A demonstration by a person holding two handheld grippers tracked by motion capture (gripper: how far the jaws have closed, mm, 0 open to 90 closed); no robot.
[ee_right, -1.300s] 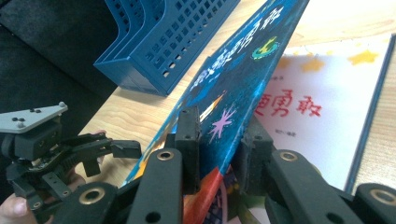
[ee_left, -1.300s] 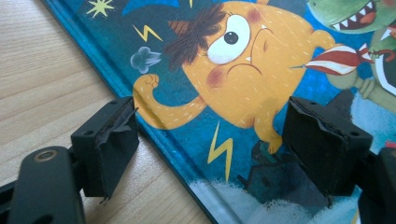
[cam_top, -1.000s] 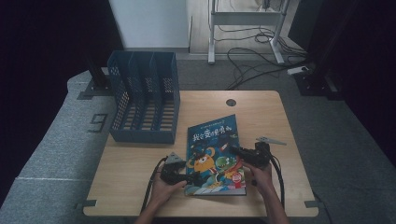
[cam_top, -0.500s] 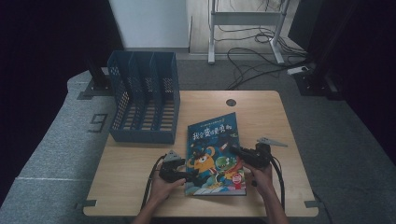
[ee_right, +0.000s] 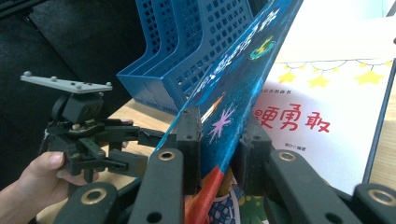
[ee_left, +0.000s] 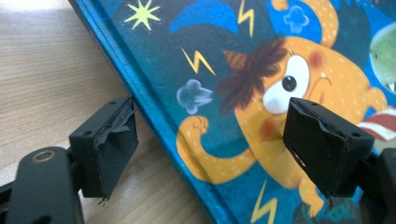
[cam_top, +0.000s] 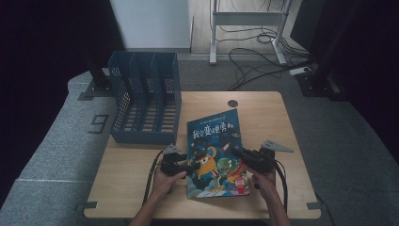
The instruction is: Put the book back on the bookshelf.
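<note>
We see a wooden table (cam_top: 263, 108) with a blue slotted file rack (cam_top: 146, 101) standing at its far left. Just right of the rack, toward the near edge, lies a blue picture book (cam_top: 214, 150) with cartoon monsters on its cover. Our right gripper (cam_top: 242, 154) pinches the cover's right edge and lifts it off the white title page (ee_right: 327, 102). Our left gripper (cam_top: 190, 165) sits at the book's left edge, jaws spread wide across the spine, gripping nothing.
</note>
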